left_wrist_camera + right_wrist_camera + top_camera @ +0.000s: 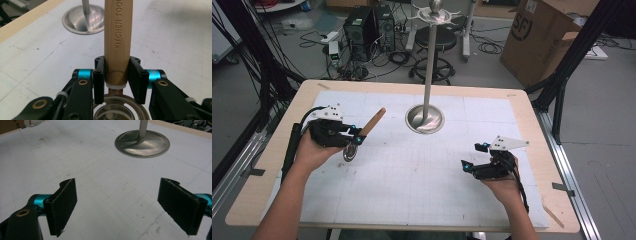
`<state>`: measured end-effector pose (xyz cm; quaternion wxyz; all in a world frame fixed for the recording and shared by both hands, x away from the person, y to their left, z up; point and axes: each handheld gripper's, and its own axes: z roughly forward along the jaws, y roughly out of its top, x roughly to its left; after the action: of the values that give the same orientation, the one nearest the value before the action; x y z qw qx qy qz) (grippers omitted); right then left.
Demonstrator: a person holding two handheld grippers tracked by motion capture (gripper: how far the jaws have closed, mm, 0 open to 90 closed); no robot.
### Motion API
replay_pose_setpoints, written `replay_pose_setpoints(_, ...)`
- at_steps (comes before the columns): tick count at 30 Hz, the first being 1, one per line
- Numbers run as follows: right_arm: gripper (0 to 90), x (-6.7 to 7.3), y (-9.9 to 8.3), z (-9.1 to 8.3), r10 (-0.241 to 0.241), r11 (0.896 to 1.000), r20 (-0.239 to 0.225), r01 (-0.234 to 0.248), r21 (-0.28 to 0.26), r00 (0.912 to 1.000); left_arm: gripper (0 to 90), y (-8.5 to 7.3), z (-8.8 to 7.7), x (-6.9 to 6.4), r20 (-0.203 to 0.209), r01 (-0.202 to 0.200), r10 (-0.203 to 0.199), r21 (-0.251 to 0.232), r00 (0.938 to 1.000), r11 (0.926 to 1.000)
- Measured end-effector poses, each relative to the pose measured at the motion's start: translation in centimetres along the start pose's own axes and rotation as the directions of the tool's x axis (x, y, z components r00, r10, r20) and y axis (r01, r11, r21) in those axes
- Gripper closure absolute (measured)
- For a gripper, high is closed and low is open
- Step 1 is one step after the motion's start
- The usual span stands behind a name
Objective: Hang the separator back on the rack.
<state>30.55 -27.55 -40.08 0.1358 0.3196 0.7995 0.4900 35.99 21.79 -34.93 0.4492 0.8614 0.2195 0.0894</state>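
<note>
One utensil (117, 37), stiff wooden handle and light, sits clamped in my left gripper (117, 75) near its metal head, handle pointing ahead toward the stand (425, 119). My right gripper (125, 205) hangs released, empty.

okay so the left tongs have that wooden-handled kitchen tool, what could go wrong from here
The left tongs pinch the wooden handle near its lower end, close to the metal head, so the long free end could swing or twist in the grip. Moving it toward the stand, it might knock the pole. The right tongs hang open over the mat, too far off to steady anything.
</note>
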Motion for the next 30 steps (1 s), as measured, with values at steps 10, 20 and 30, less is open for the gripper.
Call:
replay_pose_setpoints(10, 15.0, -0.3, 0.1, 0.0, -0.001, 1.000, 0.002, 0.001, -0.004, 1.0000, 68.6, 0.5, -0.1, -0.4, 0.000, 0.017, -0.017, -0.102, 0.9999, 0.9947)
replay_pose_setpoints(20, 15.0, 0.1, 0.0, 0.1, -0.012, 1.000, -0.007, 0.012, 0.010, 0.9999, 68.6, 1.3, -0.2, -0.5, 0.026, 0.080, -0.076, -0.239, 0.9968, 0.9677)
replay_pose_setpoints(30, 15.0, -0.3, -0.5, -0.3, -0.004, 1.000, 0.008, 0.004, 0.015, 1.0000, 68.6, 2.7, 0.0, 0.1, 0.043, 0.054, -0.044, -0.281, 0.9981, 0.9582)
